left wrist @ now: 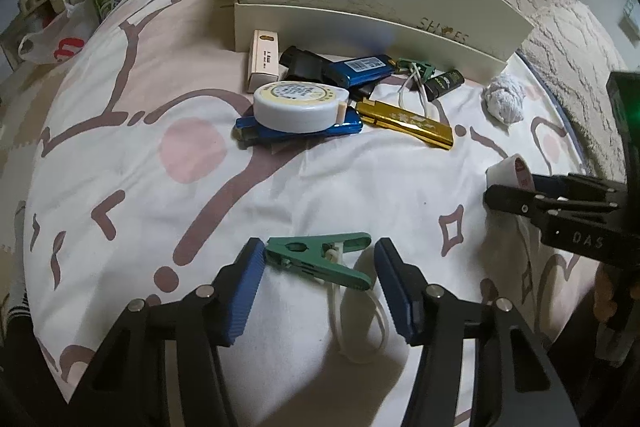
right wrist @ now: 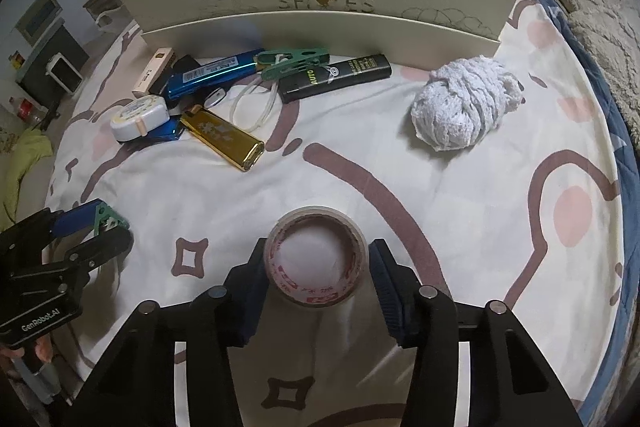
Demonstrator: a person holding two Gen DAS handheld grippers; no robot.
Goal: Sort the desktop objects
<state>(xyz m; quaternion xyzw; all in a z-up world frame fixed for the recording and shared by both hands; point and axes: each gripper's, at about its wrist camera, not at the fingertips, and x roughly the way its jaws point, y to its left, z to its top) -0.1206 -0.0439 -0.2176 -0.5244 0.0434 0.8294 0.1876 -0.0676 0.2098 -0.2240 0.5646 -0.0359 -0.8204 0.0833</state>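
We recorded the left gripper point(left wrist: 318, 281) closed on a green clothes peg point(left wrist: 320, 259) with its white loop point(left wrist: 360, 323) trailing near. The right gripper point(right wrist: 316, 279) clasped a tape roll point(right wrist: 316, 259) standing on the patterned sheet point(right wrist: 440, 207). Far off, before the shoe box point(right wrist: 320, 31), lay a gold lighter point(right wrist: 224, 139), black lighter point(right wrist: 336, 77), blue lighter point(right wrist: 212, 75), a white tape dispenser point(right wrist: 138, 117) and, to the right, a white yarn ball point(right wrist: 464, 103).
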